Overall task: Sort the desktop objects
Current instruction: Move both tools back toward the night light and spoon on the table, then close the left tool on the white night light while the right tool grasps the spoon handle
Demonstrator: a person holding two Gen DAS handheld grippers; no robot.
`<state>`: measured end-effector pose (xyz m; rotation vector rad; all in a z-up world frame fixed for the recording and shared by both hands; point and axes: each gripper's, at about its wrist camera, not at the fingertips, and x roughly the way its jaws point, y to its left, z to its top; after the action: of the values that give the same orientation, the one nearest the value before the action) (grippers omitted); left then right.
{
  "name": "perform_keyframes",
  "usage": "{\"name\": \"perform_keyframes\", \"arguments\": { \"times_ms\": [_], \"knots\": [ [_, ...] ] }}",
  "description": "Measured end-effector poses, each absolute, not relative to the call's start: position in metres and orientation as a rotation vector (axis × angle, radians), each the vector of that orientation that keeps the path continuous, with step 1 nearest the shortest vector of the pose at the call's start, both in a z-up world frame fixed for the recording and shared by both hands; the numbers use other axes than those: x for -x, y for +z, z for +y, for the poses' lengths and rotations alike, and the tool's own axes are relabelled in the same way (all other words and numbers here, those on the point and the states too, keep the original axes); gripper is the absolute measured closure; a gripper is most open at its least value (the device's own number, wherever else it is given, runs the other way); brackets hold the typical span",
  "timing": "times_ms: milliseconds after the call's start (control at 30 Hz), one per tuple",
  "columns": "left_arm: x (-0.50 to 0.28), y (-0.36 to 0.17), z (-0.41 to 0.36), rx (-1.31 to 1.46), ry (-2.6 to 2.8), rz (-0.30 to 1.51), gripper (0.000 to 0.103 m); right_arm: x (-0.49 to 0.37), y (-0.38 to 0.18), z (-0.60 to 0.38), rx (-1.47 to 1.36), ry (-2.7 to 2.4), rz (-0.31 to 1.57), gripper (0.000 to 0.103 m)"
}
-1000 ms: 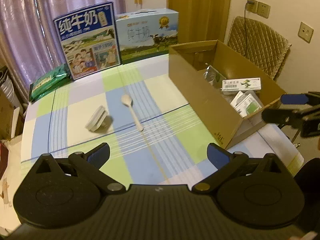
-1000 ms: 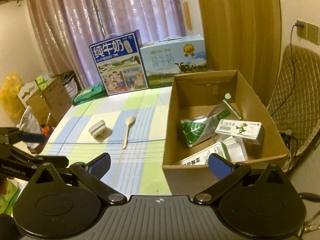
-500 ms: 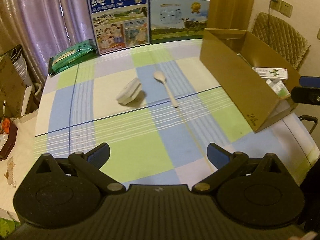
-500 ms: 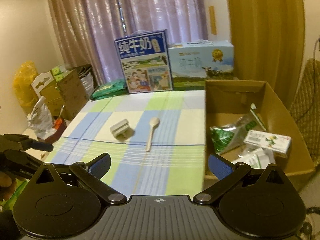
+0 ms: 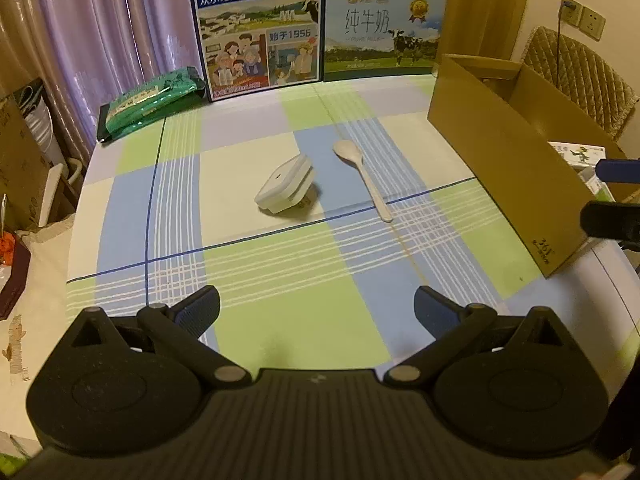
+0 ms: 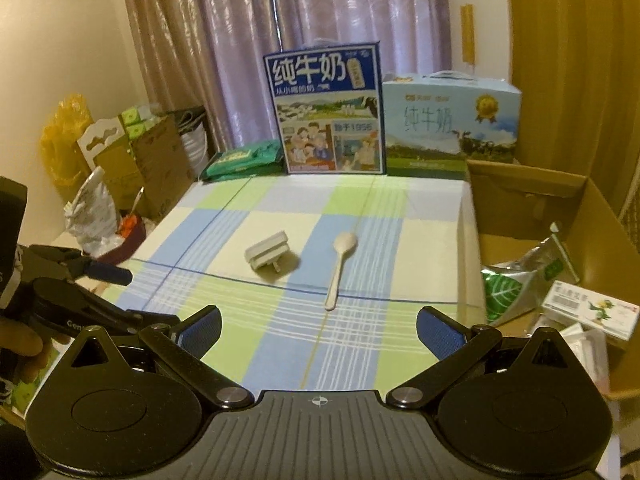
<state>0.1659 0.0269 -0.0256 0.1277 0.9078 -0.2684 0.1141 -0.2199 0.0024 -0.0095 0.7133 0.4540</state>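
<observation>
Both views have swung from the cardboard box (image 6: 576, 216) toward the middle of the tabletop (image 5: 288, 320), where two loose things wait: one white plug adapter (image 5: 286, 188) lying tilted on its prongs and one pale spoon (image 5: 362, 176) just beside it, apart. They likely remain to be boxed. Left hand-held gripper (image 5: 316, 306) and right hand-held gripper (image 6: 318, 326) hover spread and empty. In the box lie one green pouch (image 6: 516, 284), one medicine carton (image 6: 592, 314) and some packets. Two milk cartons (image 5: 260, 28) stand behind.

Left claw (image 5: 316, 306) spread wide, empty, hovering. Right claw (image 6: 318, 328) likewise wide, empty, hovering.
</observation>
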Motion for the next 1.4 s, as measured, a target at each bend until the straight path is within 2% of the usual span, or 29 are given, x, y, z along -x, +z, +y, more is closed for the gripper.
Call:
{"name": "perform_keyframes", "arguments": {
  "times_ms": [633, 667, 733, 1033, 1400],
  "knots": [
    [-0.242, -0.058, 0.054, -0.119, -0.319, 0.906, 0.002, -0.203, -0.057, -0.178, 0.091, 0.442, 0.760, 0.003],
    [-0.248, -0.059, 0.055, -0.118, -0.326, 0.904, 0.002, -0.209, -0.061, -0.176, 0.096, 0.442, 0.764, 0.004],
    [-0.258, -0.062, 0.056, -0.112, -0.342, 0.899, 0.002, -0.222, -0.069, -0.174, 0.101, 0.449, 0.775, 0.014],
    [-0.303, -0.080, 0.050, -0.103, -0.400, 0.892, 0.002, -0.265, -0.099, -0.170, 0.106, 0.427, 0.827, 0.030],
    [-0.347, -0.104, 0.042, -0.112, -0.485, 0.888, 0.007, -0.290, -0.125, -0.168, 0.105, 0.412, 0.825, 0.041]
  ]
}}
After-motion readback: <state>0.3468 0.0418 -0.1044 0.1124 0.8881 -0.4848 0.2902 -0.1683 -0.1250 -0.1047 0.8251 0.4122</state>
